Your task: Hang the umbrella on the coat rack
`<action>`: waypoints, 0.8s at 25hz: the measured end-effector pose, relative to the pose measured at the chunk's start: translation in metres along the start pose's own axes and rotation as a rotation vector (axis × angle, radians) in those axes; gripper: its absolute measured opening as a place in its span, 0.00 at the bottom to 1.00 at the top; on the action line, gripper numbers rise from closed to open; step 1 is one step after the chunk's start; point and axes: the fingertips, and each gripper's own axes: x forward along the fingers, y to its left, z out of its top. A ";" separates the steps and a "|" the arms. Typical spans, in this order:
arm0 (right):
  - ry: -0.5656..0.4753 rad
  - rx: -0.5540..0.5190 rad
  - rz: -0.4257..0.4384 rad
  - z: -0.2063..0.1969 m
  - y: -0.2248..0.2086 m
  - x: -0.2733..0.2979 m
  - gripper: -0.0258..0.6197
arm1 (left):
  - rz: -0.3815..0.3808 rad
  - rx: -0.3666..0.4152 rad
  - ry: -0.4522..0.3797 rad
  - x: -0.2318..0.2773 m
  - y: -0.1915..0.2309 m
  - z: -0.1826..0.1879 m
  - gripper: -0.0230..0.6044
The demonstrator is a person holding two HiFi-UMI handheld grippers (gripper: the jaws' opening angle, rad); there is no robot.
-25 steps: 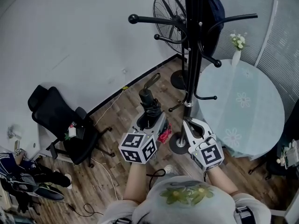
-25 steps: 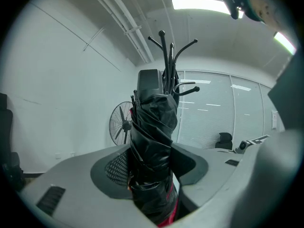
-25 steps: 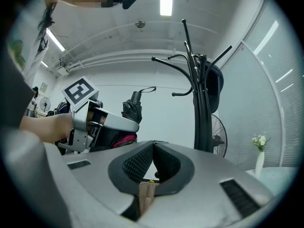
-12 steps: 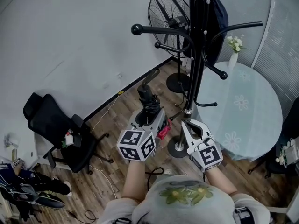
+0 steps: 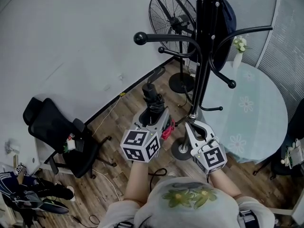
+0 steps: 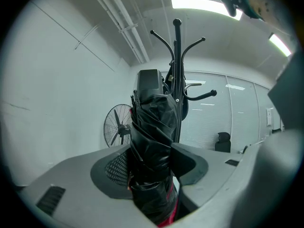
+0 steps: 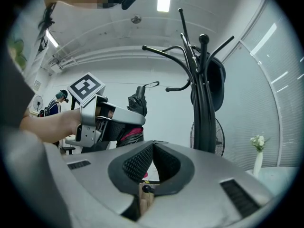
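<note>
A folded black umbrella (image 5: pixel 153 99) stands upright in my left gripper (image 5: pixel 154 120), whose jaws are shut on its lower part; a red band shows at the grip. In the left gripper view the umbrella (image 6: pixel 152 146) fills the gap between the pads of that gripper (image 6: pixel 152 175). The black coat rack (image 5: pixel 206 46) rises just ahead and to the right, one knobbed arm (image 5: pixel 139 38) reaching left above the umbrella. My right gripper (image 5: pixel 190 126) is shut and empty, beside the rack's pole. Its own view shows its pads (image 7: pixel 153 148) meeting, with the rack (image 7: pixel 202 94) ahead.
A dark bag (image 5: pixel 227 18) hangs on the rack's far side. A standing fan (image 5: pixel 173 18) is behind the rack. A round glass table (image 5: pixel 247 108) with a flower vase (image 5: pixel 240 49) is at the right. A black office chair (image 5: pixel 57 127) stands by the wall at the left.
Both grippers have moved forward toward the coat rack, the left one carrying the umbrella slightly higher. The rack's left arm now reaches over the umbrella. Neither grip has changed.
</note>
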 end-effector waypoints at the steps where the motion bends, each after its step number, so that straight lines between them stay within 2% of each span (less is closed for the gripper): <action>1: 0.000 0.001 -0.001 0.001 0.000 0.001 0.04 | 0.003 0.009 0.003 0.001 0.001 0.000 0.39; 5: 0.000 0.008 -0.005 0.002 0.000 0.007 0.04 | 0.011 0.043 0.022 0.005 0.006 -0.001 0.39; 20: 0.026 0.022 -0.048 0.001 -0.018 0.031 0.04 | -0.024 0.070 0.016 0.040 0.026 0.025 0.39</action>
